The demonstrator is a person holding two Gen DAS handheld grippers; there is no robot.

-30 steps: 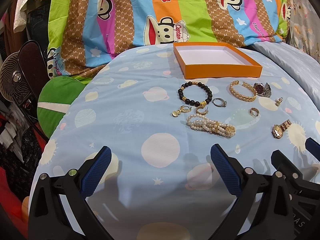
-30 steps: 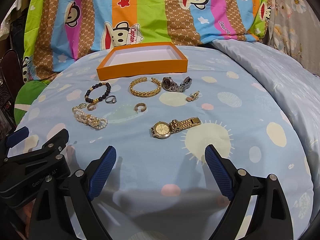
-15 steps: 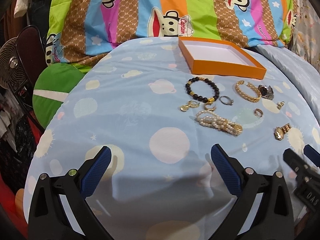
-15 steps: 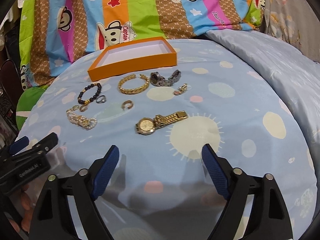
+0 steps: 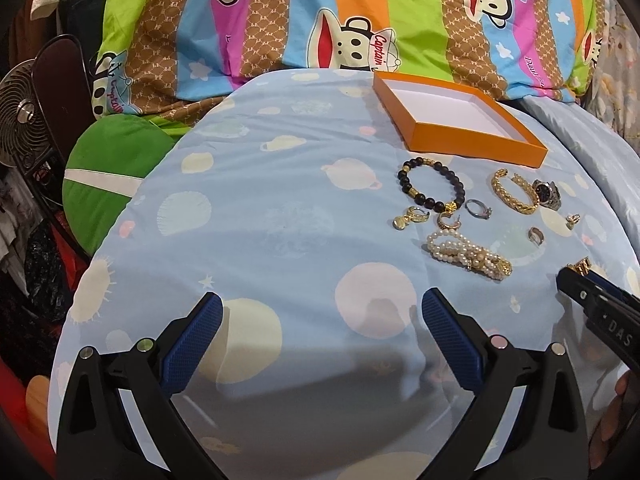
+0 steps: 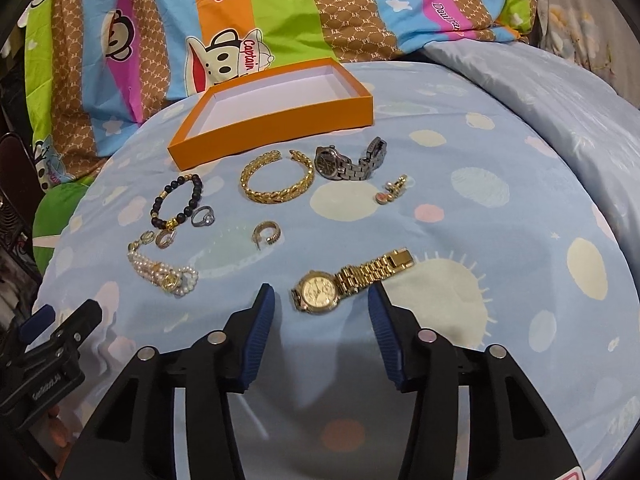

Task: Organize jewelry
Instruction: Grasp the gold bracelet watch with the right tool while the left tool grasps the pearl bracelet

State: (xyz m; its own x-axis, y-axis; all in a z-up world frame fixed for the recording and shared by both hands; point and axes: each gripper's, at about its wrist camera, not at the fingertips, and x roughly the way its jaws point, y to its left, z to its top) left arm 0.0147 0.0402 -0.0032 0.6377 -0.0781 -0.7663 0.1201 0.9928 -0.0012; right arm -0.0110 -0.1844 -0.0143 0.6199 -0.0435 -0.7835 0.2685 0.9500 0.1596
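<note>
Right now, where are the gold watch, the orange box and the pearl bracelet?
gold watch [image 6: 318, 291], right wrist view, on its dial.
orange box [image 6: 276, 124], right wrist view, on its near outer wall.
pearl bracelet [image 5: 464, 254], left wrist view, on the pearl strands left of the clasp.

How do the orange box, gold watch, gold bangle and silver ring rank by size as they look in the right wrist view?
1. orange box, largest by far.
2. gold watch, nearest the camera, which may flatter it.
3. gold bangle, looks close to the watch; order between them unsure.
4. silver ring, clearly smallest.
</note>
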